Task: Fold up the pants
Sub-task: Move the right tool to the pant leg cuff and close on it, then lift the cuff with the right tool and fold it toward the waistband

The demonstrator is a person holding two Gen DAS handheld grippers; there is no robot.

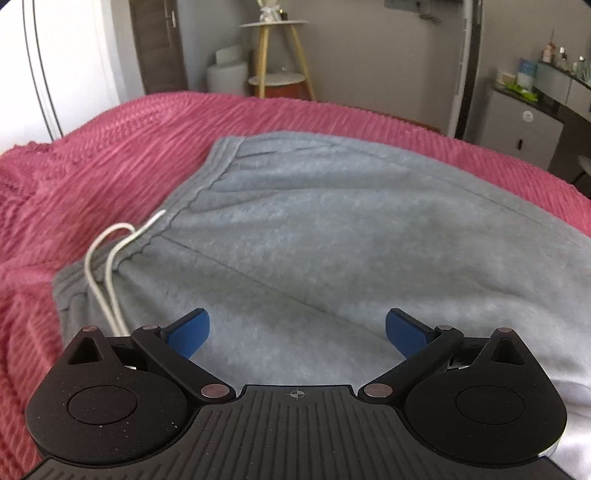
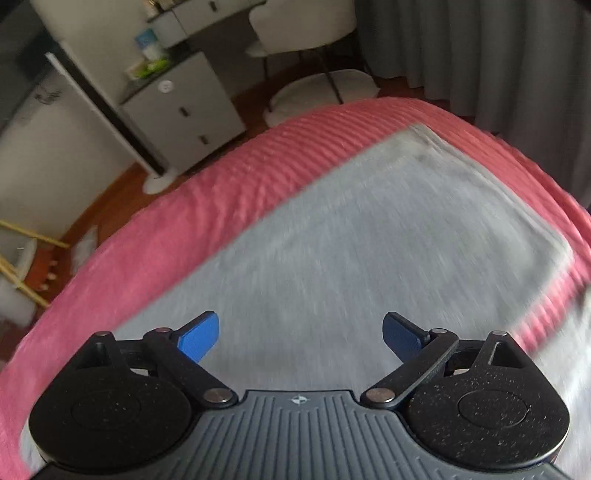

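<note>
Grey sweatpants (image 1: 314, 229) lie flat on a pink ribbed bedspread (image 1: 110, 147). Their gathered waistband (image 1: 192, 199) runs along the left, with a white drawstring (image 1: 107, 266) looping off it. My left gripper (image 1: 297, 332) hovers over the cloth just right of the drawstring, blue pads wide apart, nothing between them. In the right wrist view the pants (image 2: 369, 229) stretch away to a squared end (image 2: 424, 140) at the far right. My right gripper (image 2: 301, 334) is open above the grey fabric, holding nothing. That view is motion-blurred.
Beyond the bed stand a wooden tripod side table (image 1: 275, 55), a white floor-lamp pole (image 1: 461, 74) and a grey drawer cabinet (image 2: 184, 107). A white chair (image 2: 303, 33) and grey curtains (image 2: 498, 55) are at the back right. The bed edge (image 2: 147, 221) drops to wooden floor.
</note>
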